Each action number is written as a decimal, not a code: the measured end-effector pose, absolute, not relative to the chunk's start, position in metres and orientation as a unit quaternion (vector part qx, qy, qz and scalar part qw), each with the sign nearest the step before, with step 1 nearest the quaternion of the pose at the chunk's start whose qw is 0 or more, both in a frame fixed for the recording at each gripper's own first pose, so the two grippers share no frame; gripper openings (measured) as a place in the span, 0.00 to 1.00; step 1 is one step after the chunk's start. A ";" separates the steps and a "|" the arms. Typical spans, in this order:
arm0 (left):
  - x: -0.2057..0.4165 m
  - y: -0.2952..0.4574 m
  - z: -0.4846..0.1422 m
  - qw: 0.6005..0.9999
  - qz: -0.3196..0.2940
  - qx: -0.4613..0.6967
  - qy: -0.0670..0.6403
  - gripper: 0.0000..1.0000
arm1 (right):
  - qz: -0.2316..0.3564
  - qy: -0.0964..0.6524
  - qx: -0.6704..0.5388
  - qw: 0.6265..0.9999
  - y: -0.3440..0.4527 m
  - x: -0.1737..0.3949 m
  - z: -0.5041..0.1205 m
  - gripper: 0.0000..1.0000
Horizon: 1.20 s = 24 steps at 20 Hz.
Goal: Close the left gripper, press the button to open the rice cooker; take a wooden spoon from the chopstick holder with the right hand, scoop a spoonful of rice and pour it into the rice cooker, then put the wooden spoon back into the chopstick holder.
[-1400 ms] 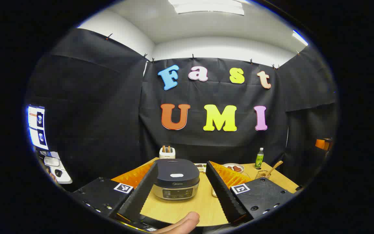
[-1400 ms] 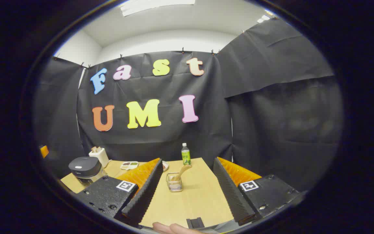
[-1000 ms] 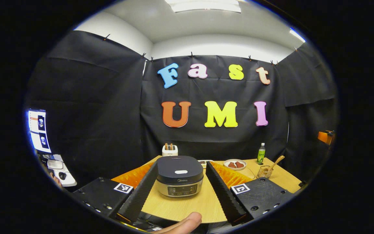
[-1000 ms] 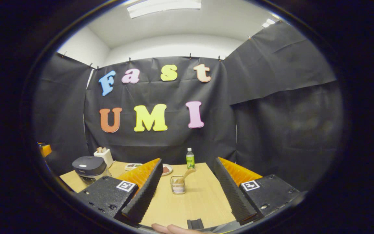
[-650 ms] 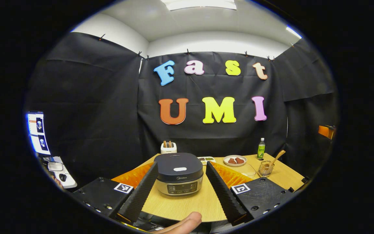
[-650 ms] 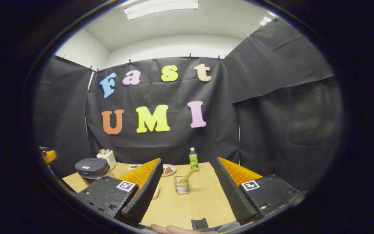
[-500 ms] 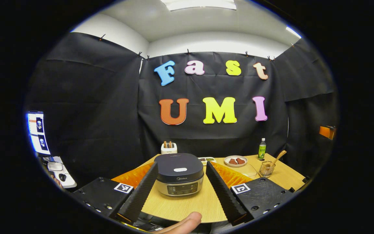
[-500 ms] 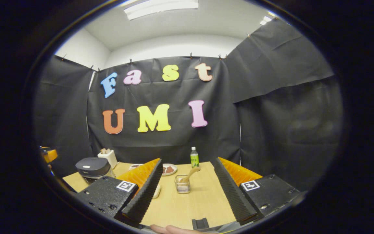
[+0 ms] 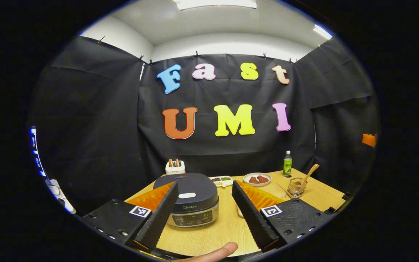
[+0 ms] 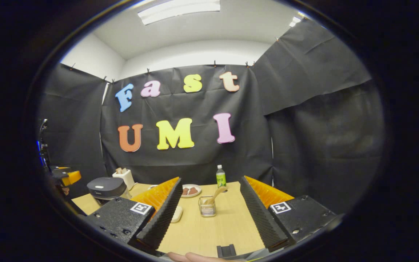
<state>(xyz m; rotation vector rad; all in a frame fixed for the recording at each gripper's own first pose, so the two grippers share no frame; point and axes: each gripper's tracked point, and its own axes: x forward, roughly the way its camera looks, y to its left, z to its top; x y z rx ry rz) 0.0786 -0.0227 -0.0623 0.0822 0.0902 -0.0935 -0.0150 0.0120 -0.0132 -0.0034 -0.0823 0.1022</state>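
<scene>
We hold the left claw (image 9: 204, 213) with fingers spread apart, nothing between them but the rice cooker (image 9: 189, 198) just ahead on the table (image 9: 216, 236), lid down. Ahead and right of that claw stands the chopstick holder (image 9: 295, 186), wooden spoon (image 9: 309, 174) leaning in it.

Our right claw (image 10: 209, 214) is likewise spread and empty. The chopstick holder (image 10: 207, 207) sits straight ahead between its fingers, a bottle (image 10: 220, 177) beyond.
</scene>
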 end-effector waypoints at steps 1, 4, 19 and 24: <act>0.088 -0.019 -0.065 0.997 -0.035 0.039 0.054 0.96 | 0.047 -0.050 -0.004 0.998 0.008 -0.016 -0.012 1.00; 0.110 -0.014 -0.066 0.997 -0.018 0.045 0.059 0.94 | 0.029 -0.077 -0.018 0.996 -0.005 -0.019 -0.008 1.00; 0.185 0.007 -0.149 0.968 0.027 0.032 0.249 0.00 | -0.003 -0.088 -0.010 0.996 -0.049 -0.021 -0.017 1.00; 0.197 0.005 -0.158 0.963 0.031 0.029 0.266 0.00 | 0.009 -0.086 -0.006 0.996 -0.048 -0.020 -0.022 1.00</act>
